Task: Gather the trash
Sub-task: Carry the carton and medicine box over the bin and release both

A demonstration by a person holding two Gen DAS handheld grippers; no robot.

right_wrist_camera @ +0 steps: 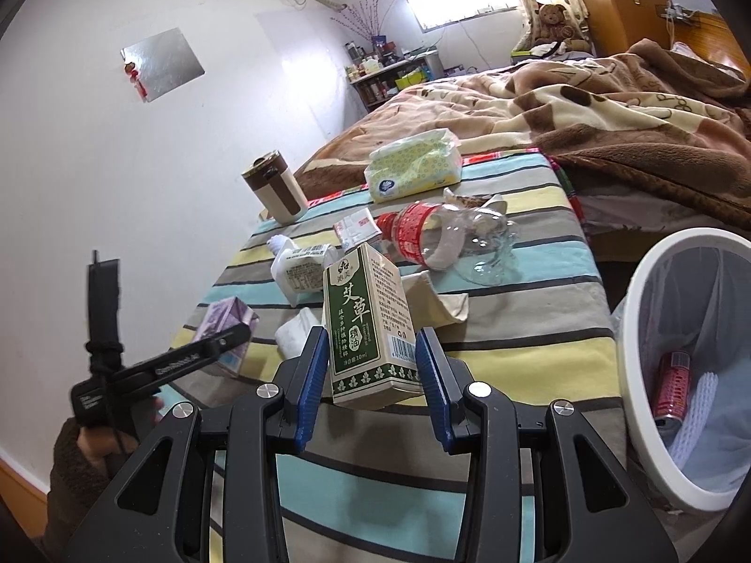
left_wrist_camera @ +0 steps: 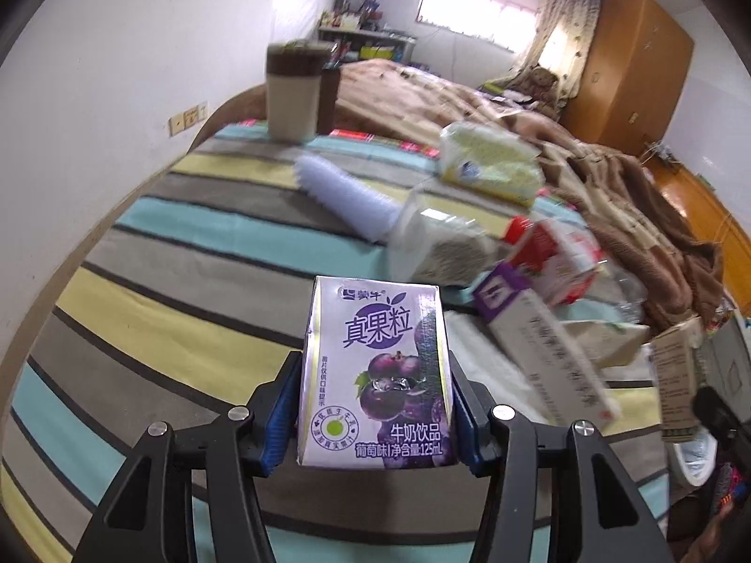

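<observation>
left gripper (left_wrist_camera: 375,403): clamped on the purple milk carton (left_wrist_camera: 375,375), blue pads pressed on both its sides, carton upright between them above the striped cloth (left_wrist_camera: 197,244).
right gripper (right_wrist_camera: 371,375): clamped on the green and cream box (right_wrist_camera: 366,323), which leans a little to the right between the blue pads.
left gripper from the right wrist view: low at the left (right_wrist_camera: 220,342), held by a hand (right_wrist_camera: 98,441) in a brown sleeve, with the purple carton (right_wrist_camera: 230,323) in its tip.
trash still on the cloth: crushed clear bottle (right_wrist_camera: 450,239) with a red label lying on its side; white pouch (right_wrist_camera: 300,272) with a cap, just beside the box; small red and white carton (right_wrist_camera: 356,230) touching the bottle's neck end; crumpled white tissue (right_wrist_camera: 295,333) near the box's left side; folded cream paper (right_wrist_camera: 441,300) behind the box.
other things: tissue pack (right_wrist_camera: 413,169) at the far edge of the cloth; brown and cream tumbler (right_wrist_camera: 277,192) upright near the wall; brown blanket (right_wrist_camera: 610,108) on the bed beyond.
bin: white waste bin (right_wrist_camera: 633,309) with a clear liner at the right, off the edge of the cloth, holding a red can (right_wrist_camera: 673,384) and white foam netting (right_wrist_camera: 694,413).
in the way: between the right gripper and the bin only the cloth's corner shows; the pouch and tissue crowd the box on its left.
</observation>
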